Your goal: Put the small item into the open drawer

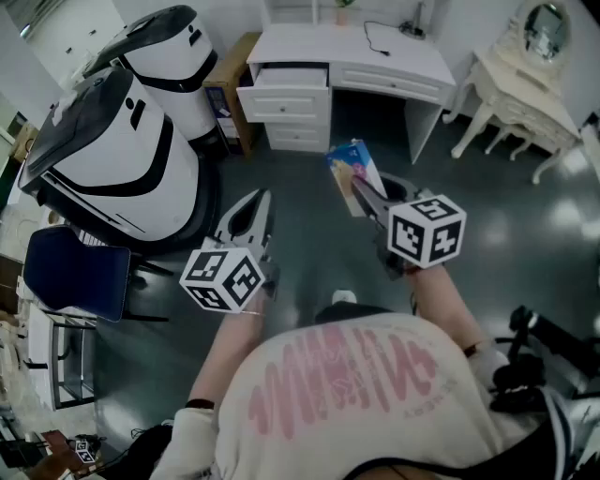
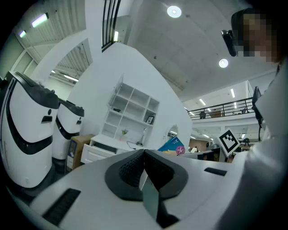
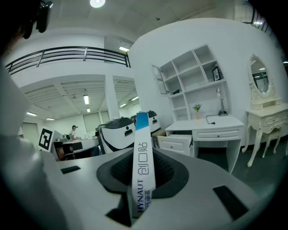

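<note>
1. A dark, shiny floor is seen from above. A white desk is set at the far side, and a black cable is left lying on that surface.
2. The desk's top left drawer is pulled out and open. Its inside can't really be made out from here.
3. Two big white-and-black pod-shaped machines are parked to the left of the desk. A brown box is tucked between them and the desk.
4. Off to the right, a cream dressing table with an oval mirror is placed against the wall.
5. The right gripper is clenched on the small item, a flat blue-and-white box. The box is pinched edge-on between the jaws, stood upright, and pokes out well past the tips.
6. So the box is up in the air over the floor, well short of the desk and not in the drawer yet.
7. The left gripper is held just beside the right one. Its jaws are pressed together with nothing caught between them.
8. A white shirt with a pink print is worn by the person holding both grippers.
</note>
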A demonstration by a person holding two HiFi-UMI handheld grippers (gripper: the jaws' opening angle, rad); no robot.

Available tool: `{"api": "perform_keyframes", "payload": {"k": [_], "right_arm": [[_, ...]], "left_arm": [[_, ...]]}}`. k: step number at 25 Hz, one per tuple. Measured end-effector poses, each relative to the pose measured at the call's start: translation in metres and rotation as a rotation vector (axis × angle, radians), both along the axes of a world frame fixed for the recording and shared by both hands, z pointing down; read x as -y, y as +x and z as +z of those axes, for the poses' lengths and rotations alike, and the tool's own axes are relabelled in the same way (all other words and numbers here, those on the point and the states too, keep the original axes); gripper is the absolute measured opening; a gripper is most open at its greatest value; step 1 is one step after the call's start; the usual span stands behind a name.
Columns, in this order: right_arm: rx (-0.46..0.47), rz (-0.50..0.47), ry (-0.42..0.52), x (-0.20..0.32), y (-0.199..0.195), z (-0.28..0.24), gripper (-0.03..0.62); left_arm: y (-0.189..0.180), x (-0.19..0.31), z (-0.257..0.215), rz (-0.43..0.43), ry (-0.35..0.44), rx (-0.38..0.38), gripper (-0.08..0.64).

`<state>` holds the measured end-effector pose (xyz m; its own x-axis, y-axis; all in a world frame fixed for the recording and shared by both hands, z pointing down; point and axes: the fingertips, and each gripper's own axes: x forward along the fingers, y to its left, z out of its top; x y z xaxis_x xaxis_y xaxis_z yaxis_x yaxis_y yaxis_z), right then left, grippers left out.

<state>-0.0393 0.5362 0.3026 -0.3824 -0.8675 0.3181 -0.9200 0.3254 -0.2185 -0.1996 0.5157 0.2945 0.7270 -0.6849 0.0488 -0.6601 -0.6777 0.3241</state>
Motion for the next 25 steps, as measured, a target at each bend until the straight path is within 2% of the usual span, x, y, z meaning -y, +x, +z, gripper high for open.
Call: {"api": "perform_keyframes", "payload": {"k": [9, 13, 16, 20, 25], "right_arm": [[-0.003, -0.005, -0.027, 0.018, 0.006, 0.020, 0.089], [0.029, -0.007, -0.061, 0.038, 0.011, 0.034, 0.089], [0.069, 0.001, -0.082, 0.063, 0.018, 0.044, 0.089], [0.057, 0.004, -0.089, 0.108, 0.037, 0.055, 0.089], [0.047, -0.006, -0.080, 0.184, 0.066, 0.050, 0.089]], "left_arm": [[0.006, 0.017, 0.015, 0.002, -0.023, 0.003, 0.029], [0.010, 0.034, 0.025, 0.003, -0.036, -0.003, 0.029], [0.014, 0.056, 0.033, 0.004, -0.046, -0.007, 0.029], [0.021, 0.099, 0.044, -0.018, -0.071, -0.023, 0.029], [0.041, 0.167, 0.039, -0.041, -0.058, -0.044, 0.029]]}}
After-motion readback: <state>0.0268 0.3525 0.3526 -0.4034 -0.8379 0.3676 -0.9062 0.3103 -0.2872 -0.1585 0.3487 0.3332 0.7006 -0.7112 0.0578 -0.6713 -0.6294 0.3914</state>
